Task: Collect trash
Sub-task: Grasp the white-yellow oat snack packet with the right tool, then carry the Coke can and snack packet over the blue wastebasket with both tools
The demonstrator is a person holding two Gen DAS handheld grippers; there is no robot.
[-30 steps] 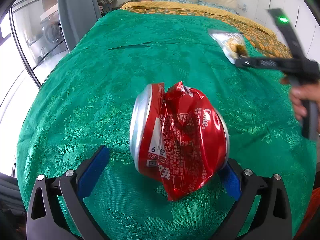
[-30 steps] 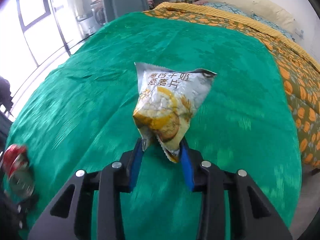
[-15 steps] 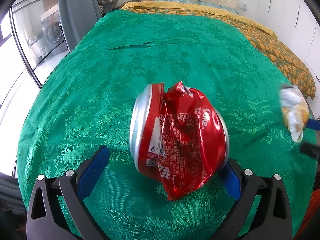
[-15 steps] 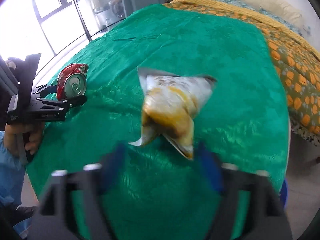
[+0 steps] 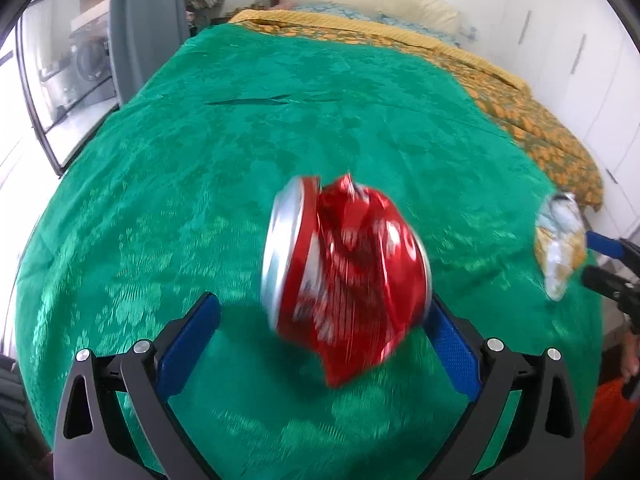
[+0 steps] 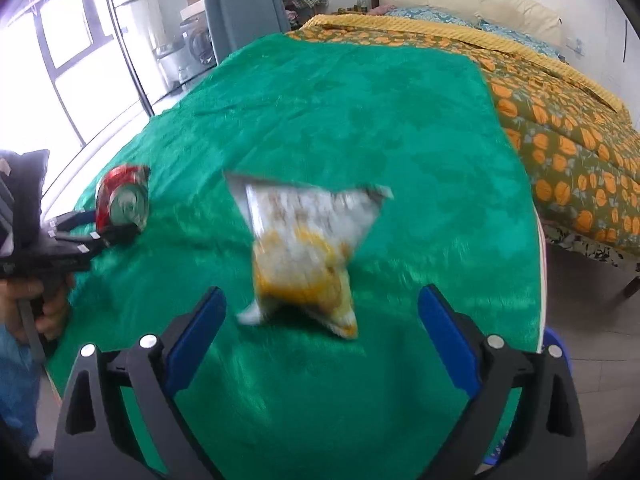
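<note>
Blue-padded left tongs (image 5: 320, 302) are pointing forward over a green bedspread (image 5: 280, 128), with the two fingers standing wide apart. The crushed can (image 5: 348, 276) is sitting between them. Its far-side edge is lying just beside the right-hand pad (image 5: 452, 344), while a clear gap is separating it from the left-hand pad (image 5: 188, 344), so nothing is being clamped. The can is showing a red, crumpled wall with white lettering smeared by blur, and its silver end is facing the left-hand finger. In the right wrist view, the same tongs are appearing side-on at the left edge, gripped by the left hand (image 6: 40, 300), with the can's silver end showing at their tips. Whether the can is resting on the cloth cannot be told. The right tongs (image 6: 320, 293) are likewise pointing over the bedspread with fingers spread wide. The snack bag (image 6: 304, 248) is lying ahead of and between the fingertips, touching neither. The bag is looking silver-white at its torn top and yellow-orange lower down, heavily blurred. In the left wrist view, the bag (image 5: 560, 240) is showing far off to the right of the left tongs, just in front of one blue pad (image 5: 604, 242). An orange-flowered quilt (image 6: 560, 120) is lying beyond the bedspread, to the right of the right tongs.
</note>
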